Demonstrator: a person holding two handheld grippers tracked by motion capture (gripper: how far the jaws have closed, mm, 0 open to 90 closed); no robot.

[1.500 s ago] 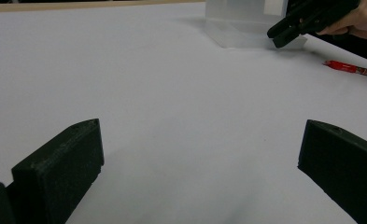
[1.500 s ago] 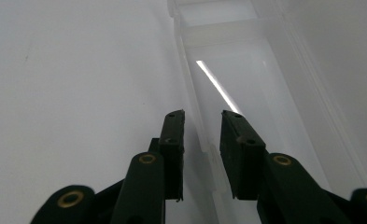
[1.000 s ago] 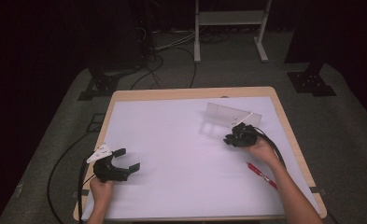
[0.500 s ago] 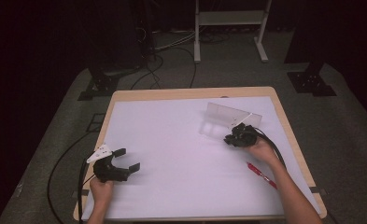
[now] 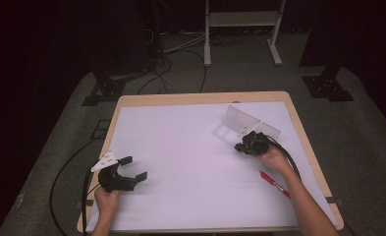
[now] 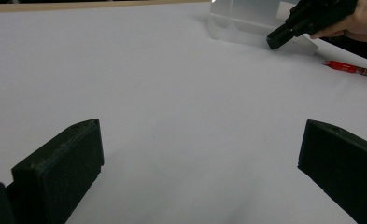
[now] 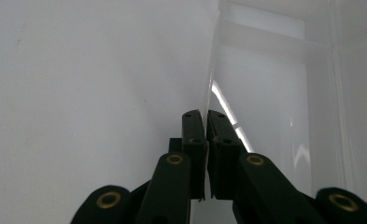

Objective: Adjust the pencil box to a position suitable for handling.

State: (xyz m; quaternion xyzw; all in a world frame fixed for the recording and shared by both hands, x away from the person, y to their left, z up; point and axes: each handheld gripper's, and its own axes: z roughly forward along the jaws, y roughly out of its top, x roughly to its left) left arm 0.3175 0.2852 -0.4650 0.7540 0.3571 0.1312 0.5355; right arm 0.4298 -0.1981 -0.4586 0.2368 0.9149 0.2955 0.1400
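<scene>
Nothing has moved: right gripper [image 5: 241, 146] stays clamped on clear plastic box [image 5: 252, 125] wall at 2 o'clock; left gripper [image 5: 134, 167] spread wide, 8 o'clock.

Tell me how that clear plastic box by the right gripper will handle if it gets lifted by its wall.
The clear plastic box looks thin-walled, so probably light and somewhat flexible. The right gripper pinches one thin wall edge; lifted there, the box would likely swing or tilt. Its glossy surface could be slippery.
</scene>
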